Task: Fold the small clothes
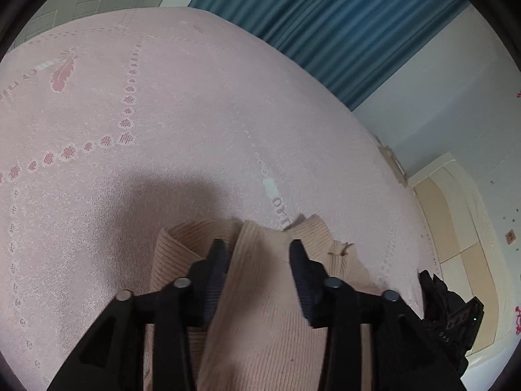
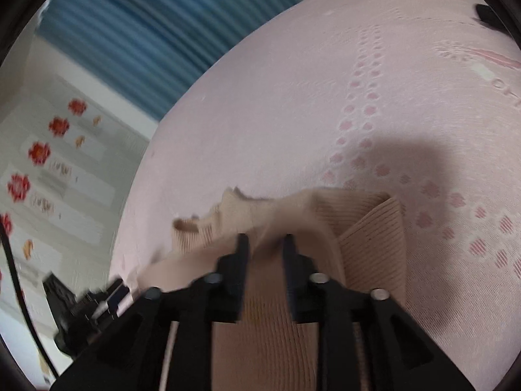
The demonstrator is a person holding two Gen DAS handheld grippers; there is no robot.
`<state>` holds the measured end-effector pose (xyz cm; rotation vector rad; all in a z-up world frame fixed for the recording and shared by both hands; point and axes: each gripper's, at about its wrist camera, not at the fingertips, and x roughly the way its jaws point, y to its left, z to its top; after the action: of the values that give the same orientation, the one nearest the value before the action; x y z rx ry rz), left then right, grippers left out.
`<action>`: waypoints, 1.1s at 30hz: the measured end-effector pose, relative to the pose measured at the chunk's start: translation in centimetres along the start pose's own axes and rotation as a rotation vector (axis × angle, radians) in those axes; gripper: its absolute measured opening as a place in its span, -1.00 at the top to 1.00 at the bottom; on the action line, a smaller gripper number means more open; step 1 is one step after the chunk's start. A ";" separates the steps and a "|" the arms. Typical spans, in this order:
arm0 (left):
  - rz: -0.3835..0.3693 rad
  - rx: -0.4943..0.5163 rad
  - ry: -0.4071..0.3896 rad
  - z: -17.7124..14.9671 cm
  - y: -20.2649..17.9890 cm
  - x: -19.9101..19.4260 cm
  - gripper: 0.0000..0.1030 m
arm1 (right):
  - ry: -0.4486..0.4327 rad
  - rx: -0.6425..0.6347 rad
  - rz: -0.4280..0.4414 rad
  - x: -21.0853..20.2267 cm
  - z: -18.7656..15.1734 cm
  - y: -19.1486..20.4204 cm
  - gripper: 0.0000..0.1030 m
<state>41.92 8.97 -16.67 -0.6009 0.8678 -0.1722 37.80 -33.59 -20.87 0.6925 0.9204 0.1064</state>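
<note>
A pink woven bedspread (image 1: 202, 104) with heart and feather motifs covers the work surface; a blue curtain (image 1: 342, 22) and a pale wall lie beyond it. A beige ribbed knit garment (image 1: 276, 293) lies on the bedspread directly beneath both tools, its near layers doubled over and one ribbed edge standing up in a loose fold on the right side of the right wrist view.

The left gripper (image 1: 259, 254) has its jaws apart, the knit visible between them with no pad pressing on it: released. The right gripper (image 2: 264, 247) is likewise parted over the cloth and grasps nothing; that view is blurred.

Assessment: the garment appears light, soft and limp, with some stretch in the rib. It will likely sag and slide off a shallow pinch. Hold is best taken at a hem or corner, through all layers.

A black object (image 1: 452, 319) sits at the bed's edge, clear of the work.
</note>
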 end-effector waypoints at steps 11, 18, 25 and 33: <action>0.036 0.140 0.069 -7.3 0.6 -4.7 0.05 | 0.064 -0.195 -0.049 -6.0 -8.1 -0.6 0.44; 0.035 0.119 0.124 -15.0 3.0 -9.1 -0.06 | 0.105 -0.262 -0.117 -10.3 -14.4 -1.4 0.23; -0.048 -0.009 0.143 -15.7 4.8 -8.2 -0.08 | 0.122 -0.145 -0.094 -9.1 -16.5 -3.5 0.23; -0.146 -0.149 0.125 -12.9 5.8 -4.9 -0.01 | 0.049 0.137 0.037 -7.2 -13.6 -6.6 0.22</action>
<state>28.40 10.07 -23.05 -0.8000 0.9632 -0.2813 21.69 -34.51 -25.33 0.8374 0.9686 0.0940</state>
